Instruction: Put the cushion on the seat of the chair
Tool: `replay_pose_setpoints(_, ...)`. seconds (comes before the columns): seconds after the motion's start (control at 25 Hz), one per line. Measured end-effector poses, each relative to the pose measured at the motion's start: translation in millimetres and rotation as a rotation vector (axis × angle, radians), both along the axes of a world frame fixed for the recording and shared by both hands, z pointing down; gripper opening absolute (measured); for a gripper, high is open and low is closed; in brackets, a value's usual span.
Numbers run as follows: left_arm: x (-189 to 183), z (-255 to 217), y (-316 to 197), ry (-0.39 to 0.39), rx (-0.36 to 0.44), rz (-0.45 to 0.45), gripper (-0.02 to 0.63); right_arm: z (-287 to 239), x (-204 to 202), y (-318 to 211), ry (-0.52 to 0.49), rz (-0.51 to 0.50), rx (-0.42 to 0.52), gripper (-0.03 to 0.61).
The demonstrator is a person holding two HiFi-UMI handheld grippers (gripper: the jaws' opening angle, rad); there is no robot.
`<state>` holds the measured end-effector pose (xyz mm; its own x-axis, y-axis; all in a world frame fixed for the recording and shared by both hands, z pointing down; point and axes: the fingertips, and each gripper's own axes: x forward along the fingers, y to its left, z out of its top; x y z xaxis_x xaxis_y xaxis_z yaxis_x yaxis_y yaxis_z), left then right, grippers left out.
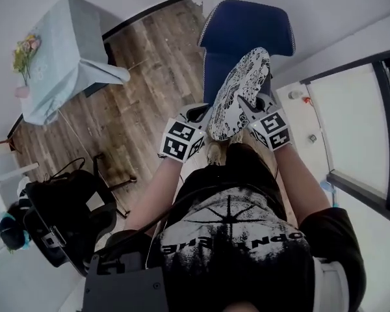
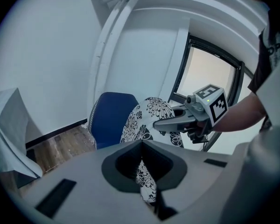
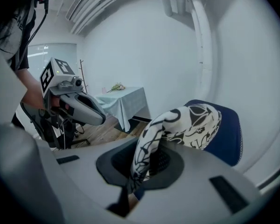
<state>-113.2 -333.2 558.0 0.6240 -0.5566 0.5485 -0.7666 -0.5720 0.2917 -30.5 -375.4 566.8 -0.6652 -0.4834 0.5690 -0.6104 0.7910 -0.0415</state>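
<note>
The one black-and-white patterned cushion (image 1: 240, 90) is held up on edge above the seat of the single blue chair (image 1: 247, 28). It is gripped along its near edge by two grippers: the left gripper (image 1: 203, 116) and the right gripper (image 1: 252, 104) each have their jaws clamped tight on its fabric. Off the chair's left side, across the wood floor (image 1: 143, 90), stands one table (image 1: 71, 57) draped in pale cloth with one bunch of flowers (image 1: 26, 49) by its left edge, and one black office chair (image 1: 58, 220) sits nearer the person.

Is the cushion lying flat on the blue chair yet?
No, the left gripper and the right gripper hold the cushion up on its edge in front of the chair.
</note>
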Motion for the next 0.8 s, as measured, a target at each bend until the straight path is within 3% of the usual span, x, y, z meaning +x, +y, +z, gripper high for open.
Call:
replay_pose_setpoints(0.36,-26,38,-11,-0.056,-0.078,-0.003,0.015,52,-39,-22,-0.072,-0.011,-0.126,0.026)
replay_pose_setpoints(0.8,32,88,-19,-0.076,-0.173,0.049,0.015,144,52,-40,-0.007,0.115,-0.281,0.026)
